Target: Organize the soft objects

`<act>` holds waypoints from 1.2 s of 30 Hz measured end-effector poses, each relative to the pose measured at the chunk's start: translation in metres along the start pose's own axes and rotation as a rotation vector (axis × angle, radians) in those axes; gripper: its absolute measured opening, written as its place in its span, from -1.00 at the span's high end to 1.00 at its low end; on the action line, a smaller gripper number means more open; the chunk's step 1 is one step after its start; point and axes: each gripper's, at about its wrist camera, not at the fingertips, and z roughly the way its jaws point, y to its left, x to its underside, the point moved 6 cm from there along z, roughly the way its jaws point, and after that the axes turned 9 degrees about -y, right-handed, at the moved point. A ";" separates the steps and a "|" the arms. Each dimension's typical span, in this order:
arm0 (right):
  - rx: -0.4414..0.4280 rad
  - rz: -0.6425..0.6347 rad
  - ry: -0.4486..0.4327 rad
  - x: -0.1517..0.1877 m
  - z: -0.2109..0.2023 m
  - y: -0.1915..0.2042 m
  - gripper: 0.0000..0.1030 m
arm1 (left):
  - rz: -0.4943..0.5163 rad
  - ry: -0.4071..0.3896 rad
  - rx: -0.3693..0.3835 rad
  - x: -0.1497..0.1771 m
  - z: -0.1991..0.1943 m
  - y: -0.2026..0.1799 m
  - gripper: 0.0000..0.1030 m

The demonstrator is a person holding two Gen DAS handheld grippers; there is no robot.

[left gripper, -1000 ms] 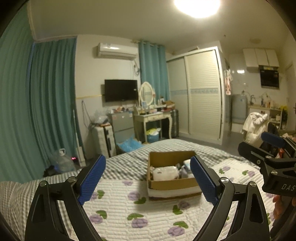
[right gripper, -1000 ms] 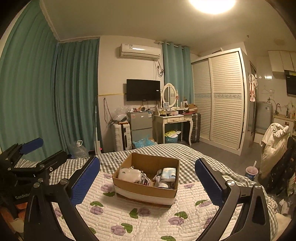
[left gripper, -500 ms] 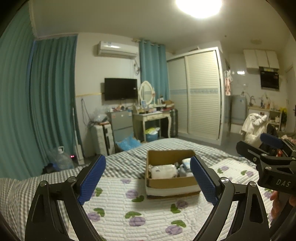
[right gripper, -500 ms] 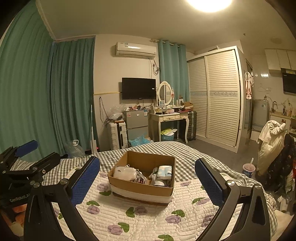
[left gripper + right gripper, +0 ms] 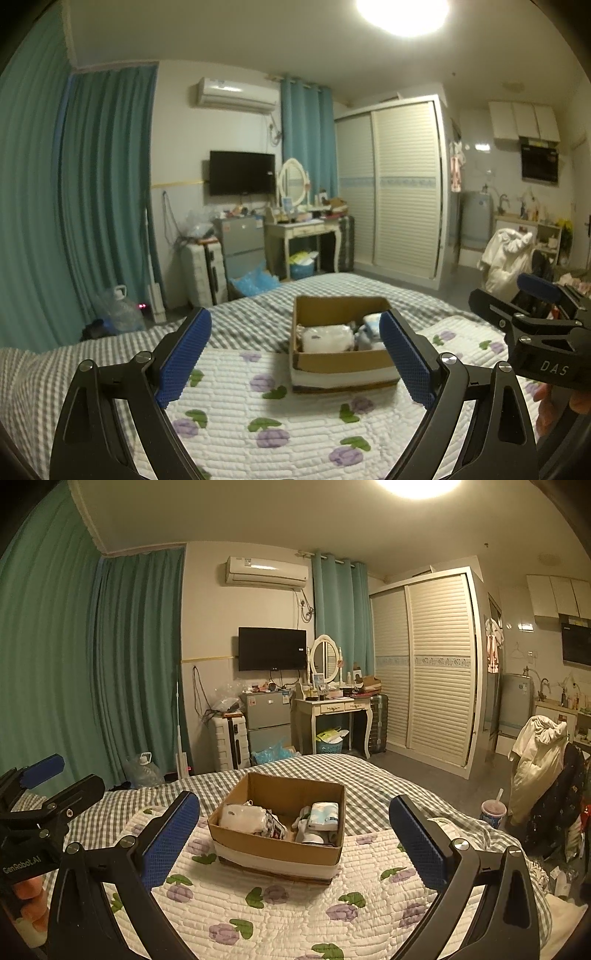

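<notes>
"DAS" on right tool (image 5: 546, 291); "GenRobot.AI" on left tool (image 5: 55, 775).

Setting was a lived-in studio flat, bedroom end. A bed (image 5: 369, 775) with a floral quilt (image 5: 295, 915) faced a wall-mounted TV (image 5: 272, 648), vanity desk (image 5: 332, 705), mini fridge (image 5: 266, 716) and louvred wardrobe (image 5: 432, 664). Kitchen cabinets (image 5: 522, 120) showed far right.

left gripper (image 5: 293, 341): jaws wide apart, empty, above quilt (image 5: 295, 424) | cardboard box (image 5: 341, 363): on quilt ahead, holds white soft packs (image 5: 327, 338) | right gripper (image 5: 532, 306): at right edge
</notes>
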 end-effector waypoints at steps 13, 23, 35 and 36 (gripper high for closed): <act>-0.012 0.012 0.019 0.002 0.001 0.001 -1.00 | 0.005 0.002 0.000 0.001 -0.002 0.000 -0.82; -0.004 0.014 0.017 0.003 0.000 0.001 -1.00 | 0.003 0.002 0.002 0.002 -0.002 0.002 -0.82; -0.006 0.005 0.019 0.005 -0.001 0.004 -1.00 | 0.001 0.002 0.001 0.002 -0.002 0.003 -0.82; -0.007 0.004 0.021 0.005 -0.001 0.005 -1.00 | 0.001 0.002 0.001 0.002 -0.002 0.003 -0.82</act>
